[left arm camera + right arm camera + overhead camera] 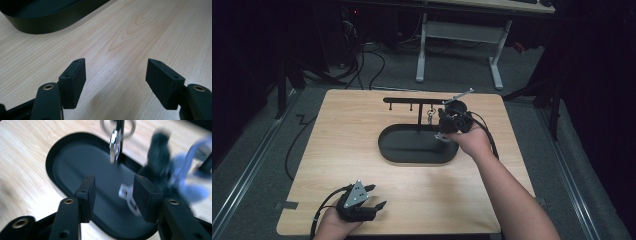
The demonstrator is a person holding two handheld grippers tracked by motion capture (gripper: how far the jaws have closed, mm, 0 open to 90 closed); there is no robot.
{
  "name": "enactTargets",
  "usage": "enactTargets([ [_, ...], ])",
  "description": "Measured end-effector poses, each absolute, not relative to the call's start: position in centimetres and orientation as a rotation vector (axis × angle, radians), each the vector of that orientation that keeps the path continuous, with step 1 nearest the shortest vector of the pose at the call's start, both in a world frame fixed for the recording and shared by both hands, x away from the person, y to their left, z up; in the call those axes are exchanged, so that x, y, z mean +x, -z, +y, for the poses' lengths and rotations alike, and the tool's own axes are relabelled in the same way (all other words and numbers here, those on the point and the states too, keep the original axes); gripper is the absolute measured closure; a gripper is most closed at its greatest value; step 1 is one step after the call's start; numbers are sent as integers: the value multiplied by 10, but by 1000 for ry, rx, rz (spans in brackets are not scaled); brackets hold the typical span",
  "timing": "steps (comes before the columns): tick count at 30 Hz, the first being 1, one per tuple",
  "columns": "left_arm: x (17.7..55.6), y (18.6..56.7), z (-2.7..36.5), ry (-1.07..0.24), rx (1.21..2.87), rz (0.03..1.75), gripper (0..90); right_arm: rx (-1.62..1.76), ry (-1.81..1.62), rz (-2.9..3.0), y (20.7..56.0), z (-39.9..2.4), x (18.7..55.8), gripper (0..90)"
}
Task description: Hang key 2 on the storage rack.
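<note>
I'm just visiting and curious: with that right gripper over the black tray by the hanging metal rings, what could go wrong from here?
1. The right gripper stands open close to the hanging silver metal rings; it might knock them off the thin black hook stand.
2. A small silver piece, blurred, sits by one pad above the black oval tray; it may bounce out.

Black two-jaw left claw (371, 198), grey three-cornered plate, brass-ringed screw holes, trailing black cable
</note>
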State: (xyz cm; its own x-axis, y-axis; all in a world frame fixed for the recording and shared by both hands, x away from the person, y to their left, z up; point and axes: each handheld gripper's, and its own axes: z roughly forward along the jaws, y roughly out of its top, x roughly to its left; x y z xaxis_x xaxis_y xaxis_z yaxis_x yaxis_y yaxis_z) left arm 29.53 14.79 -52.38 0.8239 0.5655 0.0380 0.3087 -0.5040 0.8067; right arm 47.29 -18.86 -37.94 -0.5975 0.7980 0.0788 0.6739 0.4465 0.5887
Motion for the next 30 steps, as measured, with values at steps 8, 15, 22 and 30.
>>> enactTargets([
  [8, 297, 526, 143, -363, 2144, 633, 331, 1315, -944, 2500, 415, -199, 445, 446],
  [15, 297, 527, 141, -355, 2150, 631, 330, 1317, -980, 2458, 442, -211, 416, 429],
  [22, 298, 527, 138, -346, 2149, 623, 330, 1339, -1031, 2362, 475, -235, 380, 361],
  [30, 302, 526, 132, -295, 2136, 611, 330, 1296, -1091, 2121, 522, -270, 308, 388],
])
